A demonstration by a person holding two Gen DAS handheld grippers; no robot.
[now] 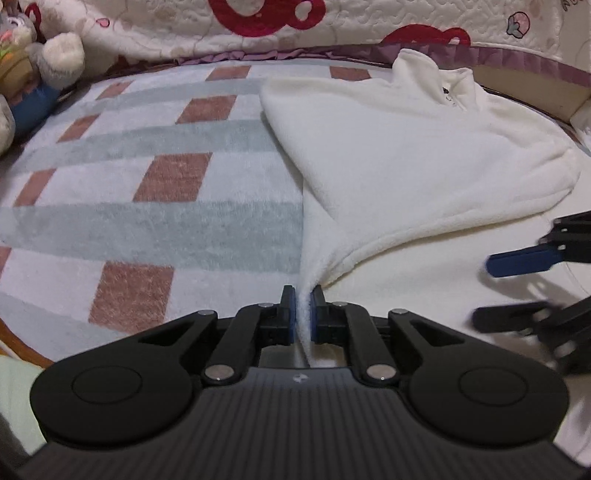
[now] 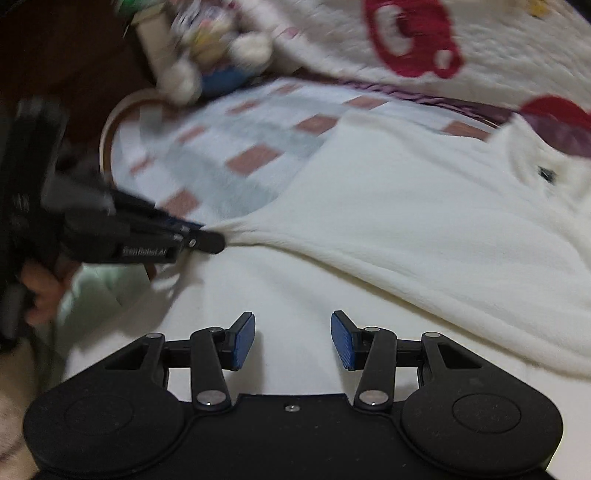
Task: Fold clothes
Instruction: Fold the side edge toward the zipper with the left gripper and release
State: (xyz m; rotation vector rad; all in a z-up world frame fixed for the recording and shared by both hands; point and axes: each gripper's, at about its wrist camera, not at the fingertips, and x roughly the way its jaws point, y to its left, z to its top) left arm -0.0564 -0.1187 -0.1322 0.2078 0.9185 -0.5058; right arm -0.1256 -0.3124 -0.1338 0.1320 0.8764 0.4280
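Left tool (image 1: 303,308): clamped on white fleece (image 1: 406,158) edge, 6 o'clock.
Right tool (image 2: 293,341): gaped wide, empty, 3 o'clock.

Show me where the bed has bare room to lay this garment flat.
The free patch is the checked blanket, between the white fleece pullover and the plush toys. The far edge is crowded by the quilted bedcover. The left gripper pinches the pullover's hem; the right gripper is open.
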